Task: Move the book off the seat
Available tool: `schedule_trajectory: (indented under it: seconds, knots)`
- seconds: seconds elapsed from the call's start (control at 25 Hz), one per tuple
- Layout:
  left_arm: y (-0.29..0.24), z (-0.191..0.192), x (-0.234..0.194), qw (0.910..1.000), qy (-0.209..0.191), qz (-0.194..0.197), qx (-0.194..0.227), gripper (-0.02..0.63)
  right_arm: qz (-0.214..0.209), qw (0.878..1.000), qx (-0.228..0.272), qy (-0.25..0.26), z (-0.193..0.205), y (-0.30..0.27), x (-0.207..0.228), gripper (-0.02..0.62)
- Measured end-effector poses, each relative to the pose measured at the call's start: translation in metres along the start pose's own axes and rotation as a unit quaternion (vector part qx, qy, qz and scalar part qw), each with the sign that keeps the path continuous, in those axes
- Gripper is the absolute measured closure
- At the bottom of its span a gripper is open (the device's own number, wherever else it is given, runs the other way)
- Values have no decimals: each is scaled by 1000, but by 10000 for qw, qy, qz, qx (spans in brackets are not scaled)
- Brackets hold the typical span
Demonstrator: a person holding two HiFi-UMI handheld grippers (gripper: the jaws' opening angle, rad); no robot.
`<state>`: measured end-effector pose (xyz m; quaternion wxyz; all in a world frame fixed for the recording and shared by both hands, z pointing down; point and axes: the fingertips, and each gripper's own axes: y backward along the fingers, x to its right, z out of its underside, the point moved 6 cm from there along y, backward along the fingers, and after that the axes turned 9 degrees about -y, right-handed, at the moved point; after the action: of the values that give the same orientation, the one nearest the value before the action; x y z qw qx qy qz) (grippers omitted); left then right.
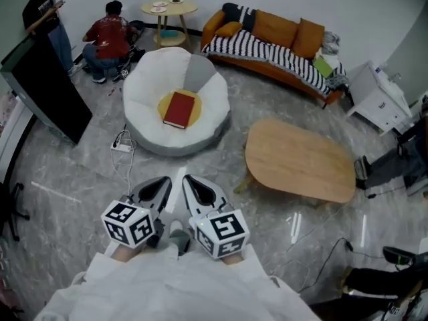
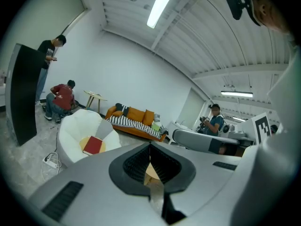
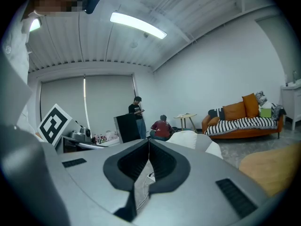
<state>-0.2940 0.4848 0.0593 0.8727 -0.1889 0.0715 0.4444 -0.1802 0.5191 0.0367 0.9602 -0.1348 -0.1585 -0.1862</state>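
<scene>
A red book [image 1: 179,110] lies flat on a yellow cushion in the middle of a white beanbag seat [image 1: 148,85]; the left gripper view shows the red book [image 2: 93,145] and the white beanbag seat [image 2: 77,128] too. My left gripper [image 1: 160,187] and right gripper [image 1: 195,188] sit side by side close to my body, well short of the seat. Both are shut with nothing between the jaws. In the right gripper view only the white beanbag seat [image 3: 193,139] shows past the right gripper [image 3: 148,147]; the book is hidden there.
An oval wooden table [image 1: 299,160] stands right of the seat. An orange sofa [image 1: 274,42] with a striped blanket lines the back wall, with a small round table [image 1: 168,8] beside it. A black panel [image 1: 43,89] leans at left, two people near it. A power strip [image 1: 121,146] and cables lie on the floor.
</scene>
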Motion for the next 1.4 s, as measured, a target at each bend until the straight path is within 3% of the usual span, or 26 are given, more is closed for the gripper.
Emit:
schedule_trajectory:
  seconds: [0.24, 0.52, 0.88, 1.4]
  knots:
    - [-39, -21, -41, 9991, -91, 369, -208, 598, 280, 9993, 120, -213, -13, -51, 21, 583]
    - [-66, -21, -68, 9980, 54, 513, -377, 598, 366, 9984, 169, -394, -16, -79, 42, 583]
    - [-122, -49, -120, 9990, 211, 214, -316, 599, 249, 9989, 98, -394, -50, -145, 89, 583]
    - [-267, -120, -172, 9993, 368, -82, -68, 598, -16, 9997, 44, -253, -138, -243, 219, 583]
